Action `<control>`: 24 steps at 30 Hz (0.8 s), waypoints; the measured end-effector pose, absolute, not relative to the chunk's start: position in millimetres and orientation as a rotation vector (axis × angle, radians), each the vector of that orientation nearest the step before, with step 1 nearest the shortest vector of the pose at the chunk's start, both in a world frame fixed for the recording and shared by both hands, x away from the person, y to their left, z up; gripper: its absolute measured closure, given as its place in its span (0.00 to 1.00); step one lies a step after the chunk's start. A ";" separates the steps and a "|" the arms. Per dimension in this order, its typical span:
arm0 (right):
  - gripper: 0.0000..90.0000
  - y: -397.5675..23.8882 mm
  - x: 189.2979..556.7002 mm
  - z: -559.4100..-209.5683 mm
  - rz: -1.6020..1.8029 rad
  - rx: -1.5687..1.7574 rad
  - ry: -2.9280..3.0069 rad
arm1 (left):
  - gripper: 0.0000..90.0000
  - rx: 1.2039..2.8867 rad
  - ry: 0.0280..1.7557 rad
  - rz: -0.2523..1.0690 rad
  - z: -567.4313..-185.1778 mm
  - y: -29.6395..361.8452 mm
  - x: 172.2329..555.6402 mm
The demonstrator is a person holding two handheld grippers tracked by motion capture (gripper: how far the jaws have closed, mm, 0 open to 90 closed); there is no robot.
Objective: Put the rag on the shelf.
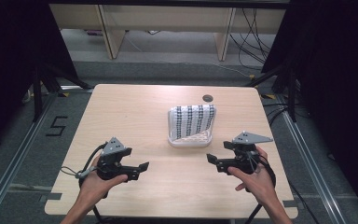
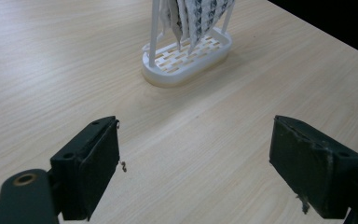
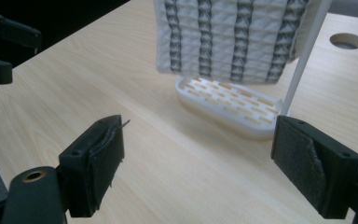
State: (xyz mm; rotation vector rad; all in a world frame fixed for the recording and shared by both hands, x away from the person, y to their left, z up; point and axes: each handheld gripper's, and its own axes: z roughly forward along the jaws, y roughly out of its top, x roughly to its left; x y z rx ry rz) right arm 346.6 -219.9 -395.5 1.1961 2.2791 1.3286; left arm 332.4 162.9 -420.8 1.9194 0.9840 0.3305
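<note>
While both tongs gape, patterned cloth (image 1: 195, 119) hangs on white rack (image 1: 189, 140).

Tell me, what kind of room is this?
Probably a lab or test room. A plain table stands between black curtains, cables trail over the floor, and a "5" is taped there.

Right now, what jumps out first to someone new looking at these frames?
The eye goes first to the white cloth with dark patterned stripes, draped over a white slotted plastic rack just right of centre on the pale wooden table. Next come the two black hand-held tools at the near edge, the left tool and the right tool, both open and empty, pointing inward. A small round hole sits in the table behind the rack.
</note>
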 end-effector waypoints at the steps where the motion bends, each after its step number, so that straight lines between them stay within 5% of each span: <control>1: 0.20 -221.2 345.1 -397.5 1.319 1.199 2.283 | 0.17 1.927 0.979 0.327 -421.3 164.7 331.4; 24: 0.21 -219.8 321.4 -440.3 1.268 1.206 2.346 | 0.17 1.955 0.957 0.327 -456.0 162.1 305.9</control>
